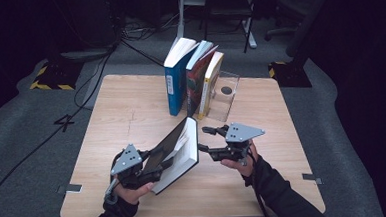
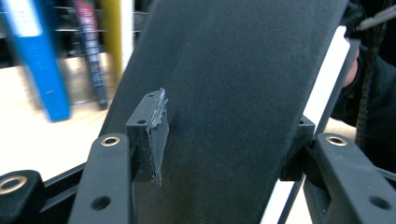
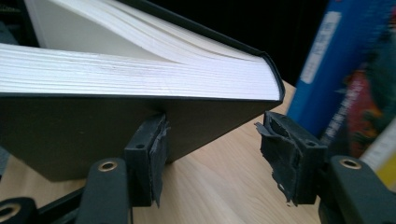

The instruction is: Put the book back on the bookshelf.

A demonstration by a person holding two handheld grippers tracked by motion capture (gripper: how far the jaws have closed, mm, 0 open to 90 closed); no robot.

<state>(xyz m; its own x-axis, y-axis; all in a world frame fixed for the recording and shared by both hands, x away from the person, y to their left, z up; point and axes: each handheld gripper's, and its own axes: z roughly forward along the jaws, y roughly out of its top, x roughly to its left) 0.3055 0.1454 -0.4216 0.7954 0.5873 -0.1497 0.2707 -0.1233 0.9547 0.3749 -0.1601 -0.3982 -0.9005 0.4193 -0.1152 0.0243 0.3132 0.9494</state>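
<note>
A thick black hardcover book (image 1: 176, 152) is tilted up off the wooden table (image 1: 125, 102), its pages fanning open at the top. My left gripper (image 1: 151, 170) grips it at its lower left. In the left gripper view the black cover (image 2: 243, 84) spans the gap between both pads, with my left gripper (image 2: 224, 144) shut on it. My right gripper (image 1: 205, 139) hovers just right of the book's page edge, jaws apart. In the right gripper view the book (image 3: 140, 79) sits above and behind the left pad, and my right gripper (image 3: 219, 154) has only bare table between its pads.
At the back of the table a blue book (image 1: 175, 82), a dark red book (image 1: 195, 83) and a yellow-spined book (image 1: 211, 85) lean against a clear plastic bookend (image 1: 228, 94). Cables and chair legs lie on the floor beyond.
</note>
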